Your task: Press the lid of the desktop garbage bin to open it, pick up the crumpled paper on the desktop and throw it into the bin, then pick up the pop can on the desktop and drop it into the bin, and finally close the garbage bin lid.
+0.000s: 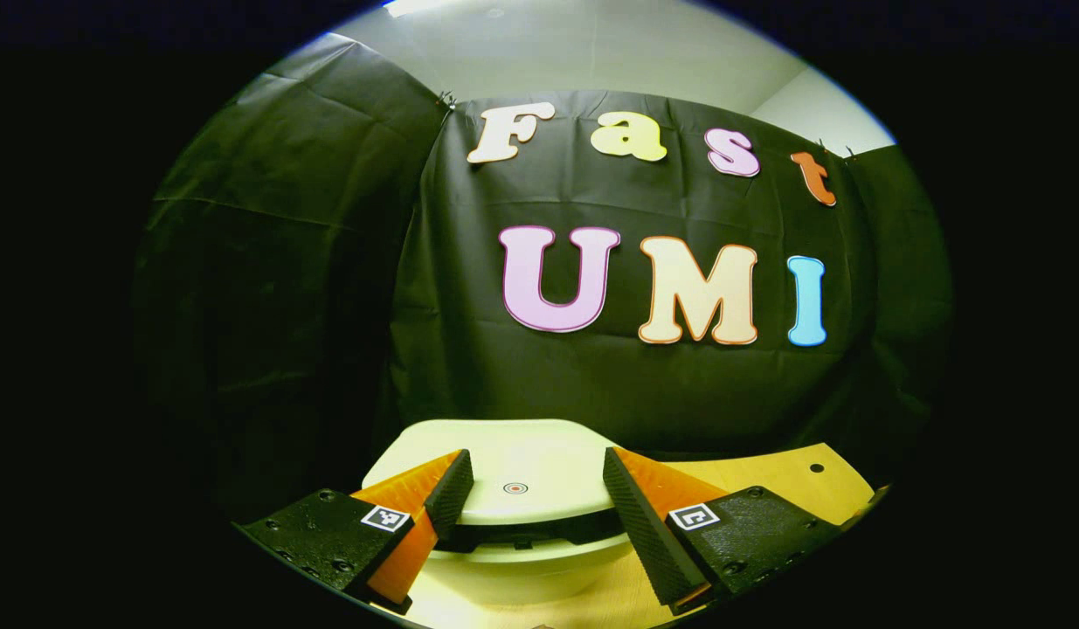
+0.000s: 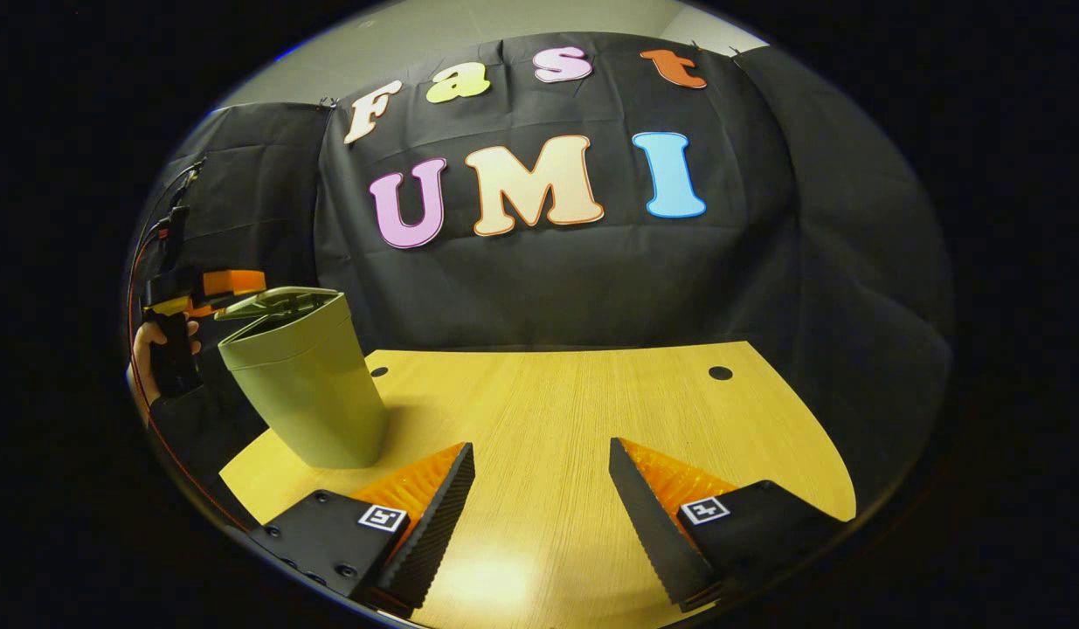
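Observation:
The pale green desktop bin (image 2: 303,384) stands at the table's left end in the right gripper view. Its lid (image 2: 273,306) sits tilted, with a dark gap under it. In the left gripper view the lid (image 1: 504,454) lies close in front, a small red ring mark (image 1: 515,487) at its middle and a dark slit below its near edge. My left gripper (image 1: 536,463) is open, its fingers spread just over the lid's near side. From the right gripper view, the left gripper (image 2: 203,293) hovers beside the bin's top, held by a hand (image 2: 159,345). My right gripper (image 2: 539,450) is open above bare wood.
The wooden table (image 2: 548,393) runs back to the black cloth wall and has two small dark holes (image 2: 720,373) (image 2: 379,371) near its far edge. Cables (image 2: 168,227) hang at the far left behind the hand.

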`<state>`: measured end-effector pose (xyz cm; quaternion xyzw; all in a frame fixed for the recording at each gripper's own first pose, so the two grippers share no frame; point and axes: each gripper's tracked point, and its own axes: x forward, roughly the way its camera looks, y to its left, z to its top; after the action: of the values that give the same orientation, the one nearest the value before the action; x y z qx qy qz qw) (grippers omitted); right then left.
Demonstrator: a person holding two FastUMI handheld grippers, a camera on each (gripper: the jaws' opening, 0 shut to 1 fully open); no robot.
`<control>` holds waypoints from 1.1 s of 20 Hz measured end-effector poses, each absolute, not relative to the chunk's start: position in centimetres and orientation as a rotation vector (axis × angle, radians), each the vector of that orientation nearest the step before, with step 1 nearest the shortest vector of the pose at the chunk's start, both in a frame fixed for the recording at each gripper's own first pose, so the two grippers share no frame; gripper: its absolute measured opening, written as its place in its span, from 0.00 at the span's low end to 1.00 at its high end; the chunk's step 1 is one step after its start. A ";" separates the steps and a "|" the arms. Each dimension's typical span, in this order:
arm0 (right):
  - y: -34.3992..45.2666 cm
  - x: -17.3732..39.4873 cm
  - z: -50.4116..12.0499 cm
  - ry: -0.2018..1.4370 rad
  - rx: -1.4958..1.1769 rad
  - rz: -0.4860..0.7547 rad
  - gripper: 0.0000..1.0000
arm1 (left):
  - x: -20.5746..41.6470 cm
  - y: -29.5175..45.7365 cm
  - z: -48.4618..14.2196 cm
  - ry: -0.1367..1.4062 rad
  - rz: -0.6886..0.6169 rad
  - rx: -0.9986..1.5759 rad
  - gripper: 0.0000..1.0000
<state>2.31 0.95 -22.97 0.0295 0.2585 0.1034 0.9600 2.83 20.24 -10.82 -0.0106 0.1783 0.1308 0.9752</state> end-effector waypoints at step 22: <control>2.9 3.4 -19.5 0.444 0.087 0.251 0.98 | 2.3 17.9 -10.6 0.258 0.191 -0.112 0.93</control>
<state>3.36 2.87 -19.49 0.0429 0.2198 0.1239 0.9667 2.32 17.88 -10.62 -0.0556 0.1286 0.0950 0.9856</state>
